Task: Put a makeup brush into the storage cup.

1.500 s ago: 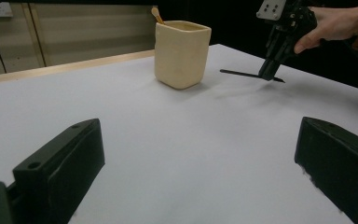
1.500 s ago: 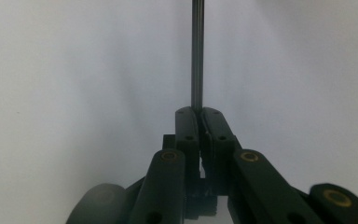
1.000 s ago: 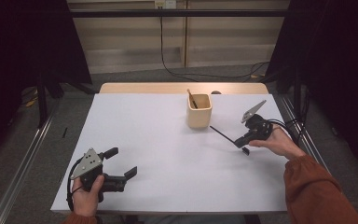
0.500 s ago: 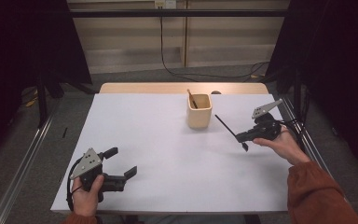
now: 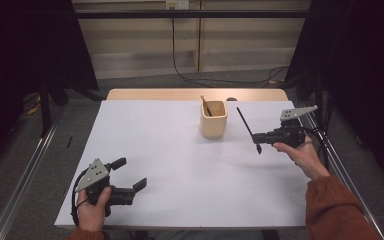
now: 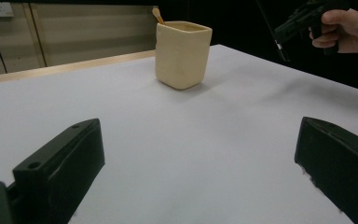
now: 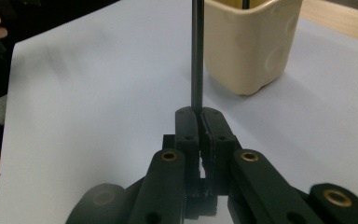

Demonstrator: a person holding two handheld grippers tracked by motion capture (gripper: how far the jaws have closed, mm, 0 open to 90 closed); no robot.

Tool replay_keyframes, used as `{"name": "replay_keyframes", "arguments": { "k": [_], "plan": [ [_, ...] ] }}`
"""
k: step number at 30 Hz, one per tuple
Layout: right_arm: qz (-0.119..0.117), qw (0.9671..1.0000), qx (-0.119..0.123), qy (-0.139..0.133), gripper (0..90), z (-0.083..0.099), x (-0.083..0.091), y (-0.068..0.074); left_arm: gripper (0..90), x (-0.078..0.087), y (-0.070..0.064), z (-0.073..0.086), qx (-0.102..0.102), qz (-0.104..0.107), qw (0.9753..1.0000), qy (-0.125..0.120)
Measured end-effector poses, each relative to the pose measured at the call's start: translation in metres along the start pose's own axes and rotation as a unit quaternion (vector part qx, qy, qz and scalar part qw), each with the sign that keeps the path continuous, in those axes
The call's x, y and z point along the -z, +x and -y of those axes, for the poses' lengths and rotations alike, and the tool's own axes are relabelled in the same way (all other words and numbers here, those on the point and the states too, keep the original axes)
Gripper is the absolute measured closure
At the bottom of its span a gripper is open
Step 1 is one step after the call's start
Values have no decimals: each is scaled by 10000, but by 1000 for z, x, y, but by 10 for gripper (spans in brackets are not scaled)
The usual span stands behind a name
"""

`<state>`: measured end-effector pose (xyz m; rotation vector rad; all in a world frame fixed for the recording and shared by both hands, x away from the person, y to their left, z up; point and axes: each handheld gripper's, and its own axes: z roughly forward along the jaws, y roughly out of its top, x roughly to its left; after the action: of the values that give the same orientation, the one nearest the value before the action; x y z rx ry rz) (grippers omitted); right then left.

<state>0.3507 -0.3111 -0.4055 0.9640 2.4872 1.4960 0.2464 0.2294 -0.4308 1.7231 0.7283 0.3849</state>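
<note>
A cream square cup [image 5: 214, 118] [image 6: 182, 53] [image 7: 250, 42] stands on the white table [image 5: 180, 160] behind its middle, with a tan stick [image 5: 206, 106] [image 6: 157, 15] leaning inside. My right gripper [image 5: 258, 141] [image 7: 199, 115] is held above the table to the right of the cup, shut on a thin black stick [image 5: 246, 125] [image 7: 196, 51]. The stick rises from its jaws, slanting up and left toward the cup. My left gripper [image 5: 130, 173] rests near the front left edge, open, with only bare table between its jaws.
A bare wooden strip [image 5: 190, 94] runs along the table's far edge. Metal frame rails [image 5: 25, 165] flank the table on both sides, and a black cable [image 5: 180, 60] hangs down the back wall. A wide stretch of white surface lies between the two grippers.
My right gripper has lifted and moved back and to the right with the black stick. The stick has tipped from lying nearly flat to pointing steeply upward. The left gripper has stayed put.
</note>
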Motion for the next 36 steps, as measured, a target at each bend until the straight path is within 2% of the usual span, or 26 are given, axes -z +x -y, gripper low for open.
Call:
{"name": "replay_keyframes", "arguments": {
  "k": [9, 16, 22, 28, 36],
  "plan": [
    [91, 9979, -204, -606, 862, 3, 3, -4, 14, 0, 0, 0, -26, -5, 10000, 12],
    [47, 9960, -222, -868, 862, 2, 4, -6, 14, 0, 0, 0, -31, -7, 10000, 22],
    [-95, 9970, -46, -761, 862, -1, 0, 2, 14, 0, 0, 0, -4, -1, 10000, -8],
    [-259, 9961, 83, -845, 862, -7, -1, 12, 14, 1, 0, 0, -19, -4, 10000, -18],
    [-441, 9959, 211, -765, 862, -10, -5, 22, 14, 0, 0, 0, -22, -1, 10000, -8]
  ]
}}
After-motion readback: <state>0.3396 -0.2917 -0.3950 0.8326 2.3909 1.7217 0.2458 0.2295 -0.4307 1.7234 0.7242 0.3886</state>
